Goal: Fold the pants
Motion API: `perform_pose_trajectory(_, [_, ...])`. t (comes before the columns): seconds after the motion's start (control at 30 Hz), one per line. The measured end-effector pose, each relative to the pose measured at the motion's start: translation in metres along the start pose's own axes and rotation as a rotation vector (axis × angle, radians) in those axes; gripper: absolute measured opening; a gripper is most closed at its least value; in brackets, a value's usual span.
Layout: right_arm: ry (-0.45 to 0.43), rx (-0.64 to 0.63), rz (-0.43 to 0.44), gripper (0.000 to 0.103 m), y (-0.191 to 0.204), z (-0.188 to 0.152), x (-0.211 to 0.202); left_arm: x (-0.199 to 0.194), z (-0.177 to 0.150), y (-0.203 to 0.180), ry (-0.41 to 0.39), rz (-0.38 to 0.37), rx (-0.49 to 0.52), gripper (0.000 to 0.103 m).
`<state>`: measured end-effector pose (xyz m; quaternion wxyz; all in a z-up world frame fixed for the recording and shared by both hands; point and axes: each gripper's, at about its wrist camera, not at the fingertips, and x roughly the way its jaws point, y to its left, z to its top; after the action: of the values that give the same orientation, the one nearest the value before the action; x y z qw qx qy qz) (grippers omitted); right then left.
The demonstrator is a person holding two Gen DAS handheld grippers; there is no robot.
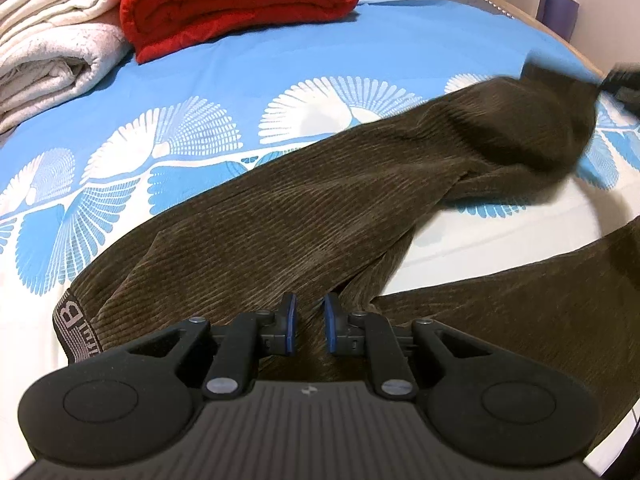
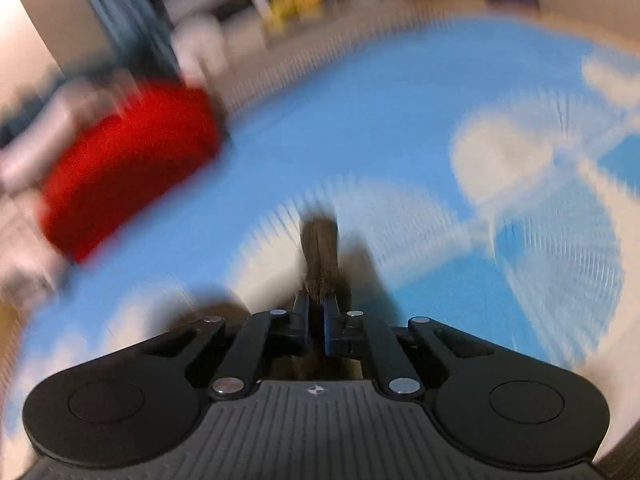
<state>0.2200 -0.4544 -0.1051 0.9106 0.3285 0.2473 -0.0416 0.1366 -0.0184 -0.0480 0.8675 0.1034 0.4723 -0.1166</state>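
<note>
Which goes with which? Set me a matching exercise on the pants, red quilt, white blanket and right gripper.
Things:
1 pants
2 red quilt
3 white blanket
4 right gripper

States or places:
A folded, at the far left edge
B shut on a strip of brown cloth
C stretched across the bed
D folded, just right of the pale stack

Pairs: 1-C, 2-D, 3-A, 4-B

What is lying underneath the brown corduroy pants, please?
The pants lie on a bedspread, blue with white fan shapes and a white area nearer the camera. Whatever pattern sits directly beneath the fabric is covered.
</note>
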Motion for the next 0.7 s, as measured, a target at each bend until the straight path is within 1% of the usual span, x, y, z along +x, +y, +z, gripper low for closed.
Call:
perform_pose_trajectory(0.03, [-0.089,0.023,0.039,0.006,0.008,0.010,-0.024,-0.001,0.000,-0.001,-0.005,-0.003,0.000,0.016])
perform_pose_trajectory(0.07, [-0.188,0.041,0.034,0.006,0.016,0.016,-0.049,-0.002,0.000,-0.002,-0.011,-0.005,0.000,0.016])
perform_pose_trajectory(0.1, [-0.290,0.073,-0.008,0.006,0.021,0.018,-0.073,-0.004,0.000,-0.004,-0.016,-0.007,0.001,0.016])
perform_pose_trajectory(0.13, [-0.372,0.124,-0.057,0.006,0.023,0.014,-0.094,-0.004,0.000,-0.005,-0.019,-0.007,0.004,0.016])
perform_pose_trajectory(0.17, [-0.402,0.162,-0.117,0.006,0.023,0.007,-0.106,-0.004,0.000,-0.008,-0.020,-0.007,0.008,0.016])
perform_pose_trajectory(0.2, [-0.396,0.179,-0.189,0.007,0.023,0.000,-0.109,-0.004,0.000,-0.011,-0.018,-0.008,0.013,0.016])
perform_pose_trajectory(0.23, [-0.333,0.188,-0.295,0.009,0.019,-0.007,-0.104,-0.004,-0.001,-0.014,-0.018,-0.009,0.019,0.016])
perform_pose_trajectory(0.27, [-0.243,0.210,-0.346,0.011,0.011,-0.013,-0.094,-0.004,-0.001,-0.017,-0.018,-0.011,0.026,0.017])
perform_pose_trajectory(0.3, [-0.160,0.245,-0.351,0.012,-0.001,-0.017,-0.084,-0.004,-0.002,-0.021,-0.018,-0.015,0.033,0.017])
perform_pose_trajectory(0.33, [-0.057,0.295,-0.337,0.012,-0.018,-0.022,-0.071,-0.003,-0.002,-0.024,-0.019,-0.017,0.039,0.018])
perform_pose_trajectory(0.37, [-0.001,0.340,-0.341,0.012,-0.033,-0.026,-0.064,-0.003,-0.003,-0.027,-0.020,-0.021,0.044,0.018])
perform_pose_trajectory(0.4, [0.031,0.393,-0.370,0.012,-0.050,-0.031,-0.063,-0.002,-0.003,-0.031,-0.019,-0.023,0.049,0.019])
perform_pose_trajectory(0.47, [0.033,0.477,-0.417,0.014,-0.075,-0.034,-0.068,0.000,-0.003,-0.033,-0.018,-0.024,0.055,0.020])
perform_pose_trajectory(0.53, [0.016,0.529,-0.419,0.022,-0.098,-0.030,-0.073,0.003,-0.002,-0.034,-0.015,-0.025,0.050,0.020])
perform_pose_trajectory(0.57, [0.005,0.528,-0.419,0.031,-0.105,-0.028,-0.073,0.004,-0.001,-0.034,-0.013,-0.029,0.043,0.020])
perform_pose_trajectory(0.6, [-0.004,0.525,-0.414,0.038,-0.114,-0.026,-0.072,0.006,0.000,-0.033,-0.012,-0.035,0.034,0.020])
perform_pose_trajectory(0.63, [-0.003,0.526,-0.401,0.041,-0.121,-0.025,-0.068,0.008,0.001,-0.033,-0.011,-0.041,0.025,0.020])
perform_pose_trajectory(0.7, [0.010,0.541,-0.359,0.042,-0.133,-0.025,-0.054,0.014,0.003,-0.033,-0.008,-0.066,0.004,0.020])
